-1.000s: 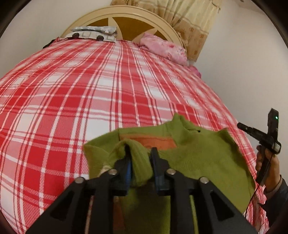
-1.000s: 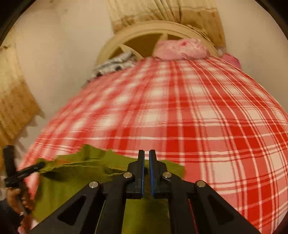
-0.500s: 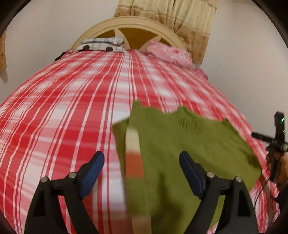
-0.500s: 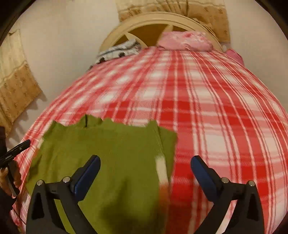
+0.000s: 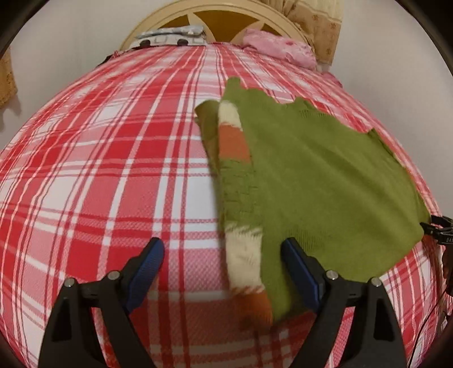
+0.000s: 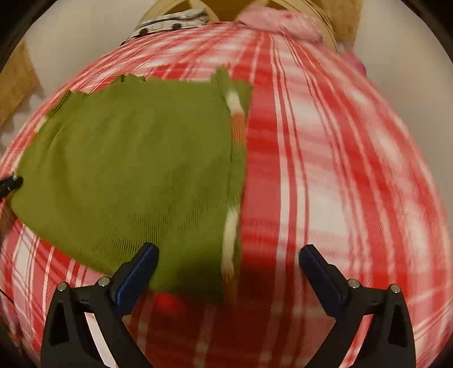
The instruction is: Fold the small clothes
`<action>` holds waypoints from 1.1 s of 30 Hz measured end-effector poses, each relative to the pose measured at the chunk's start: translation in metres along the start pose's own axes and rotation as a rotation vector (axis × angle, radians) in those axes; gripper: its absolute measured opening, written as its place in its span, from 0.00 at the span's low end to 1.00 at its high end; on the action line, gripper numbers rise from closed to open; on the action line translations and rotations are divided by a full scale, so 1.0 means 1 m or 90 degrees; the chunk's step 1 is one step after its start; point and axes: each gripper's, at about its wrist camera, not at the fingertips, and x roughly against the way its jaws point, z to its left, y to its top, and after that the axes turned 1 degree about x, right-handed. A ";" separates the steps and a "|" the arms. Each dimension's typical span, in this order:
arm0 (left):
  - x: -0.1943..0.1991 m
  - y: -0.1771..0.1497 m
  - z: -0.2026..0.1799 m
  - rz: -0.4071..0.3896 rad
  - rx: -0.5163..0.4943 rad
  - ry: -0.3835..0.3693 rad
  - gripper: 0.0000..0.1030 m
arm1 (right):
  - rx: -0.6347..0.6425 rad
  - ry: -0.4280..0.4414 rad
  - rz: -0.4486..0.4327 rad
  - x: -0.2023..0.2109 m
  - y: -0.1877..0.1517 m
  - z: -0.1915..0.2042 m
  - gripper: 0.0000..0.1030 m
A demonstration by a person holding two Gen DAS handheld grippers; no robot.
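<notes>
A small green knitted sweater [image 5: 325, 175] lies spread flat on the red plaid bed [image 5: 99, 169]. A white and orange striped part [image 5: 233, 141] runs along its left edge. My left gripper [image 5: 223, 249] hovers open over that striped edge, and its pads do not press on the cloth. In the right wrist view the sweater [image 6: 127, 158] fills the left half. My right gripper [image 6: 229, 252] stands wide open above the sweater's near right corner, where the striped edge [image 6: 230, 235] passes between the fingers untouched.
A cream round headboard [image 5: 226, 17], a grey patterned pillow [image 5: 170, 35] and a pink pillow [image 5: 277, 48] mark the far end of the bed. Bare plaid cover [image 6: 354, 169] stretches to the right. A black device [image 5: 438, 229] pokes in at the right edge.
Both grippers, shut at the sweater's edge a second ago, have opened and let it go. The sweater now lies flat, and both views have dropped nearer the bed.
</notes>
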 end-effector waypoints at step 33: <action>0.009 -0.019 0.006 -0.031 0.024 -0.013 0.95 | 0.044 -0.004 -0.095 0.004 0.038 0.131 0.98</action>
